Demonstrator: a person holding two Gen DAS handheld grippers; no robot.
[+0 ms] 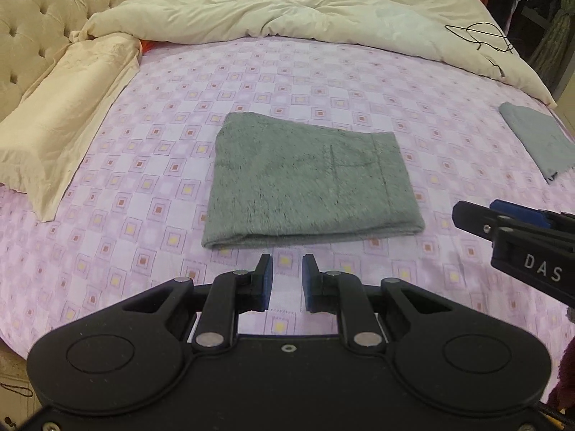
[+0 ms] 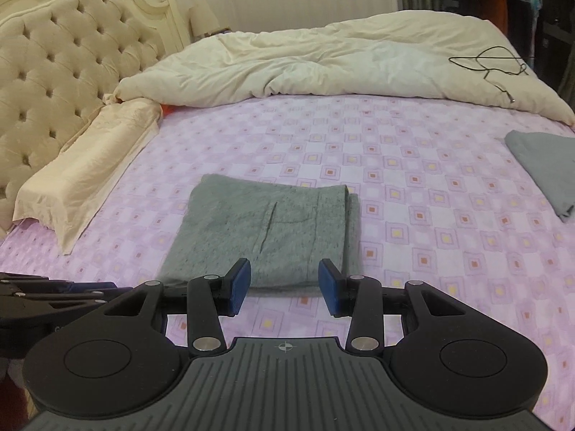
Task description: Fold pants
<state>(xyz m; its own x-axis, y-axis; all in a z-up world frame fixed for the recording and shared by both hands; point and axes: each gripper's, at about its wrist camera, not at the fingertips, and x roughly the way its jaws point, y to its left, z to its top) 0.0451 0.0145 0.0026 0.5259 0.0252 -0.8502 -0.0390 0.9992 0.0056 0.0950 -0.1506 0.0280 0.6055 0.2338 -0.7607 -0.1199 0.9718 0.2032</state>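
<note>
The folded pants (image 1: 309, 179) lie flat near the middle of the bed sheet (image 1: 413, 82), forming a compact, roughly trapezoidal stack of grey-green, fuzzy knit fabric. A stitched pocket outline and a vertical seam mark the top layer; the rounded fold edge faces the cameras.

The left gripper (image 1: 287, 280) is above the sheet just short of that fold edge. Its jaws stand partly open with a narrow gap, and nothing is between the blue ribbed pads (only sheet shows through).

The right gripper (image 2: 285, 283) is over the near edge of the pants. Its jaws are parted wider and hold nothing.

The sheet is lilac, printed with concentric squares with yellow and orange centres. A second folded grey garment (image 2: 542, 168) of smoother cloth lies well apart at the right edge. A rumpled cream duvet (image 2: 323, 61) is bunched along the far side, with a thin wire hanger (image 2: 492, 63) on it. A satin-like cream pillow (image 1: 61, 122) rests against the button-tufted headboard (image 2: 54, 72).
</note>
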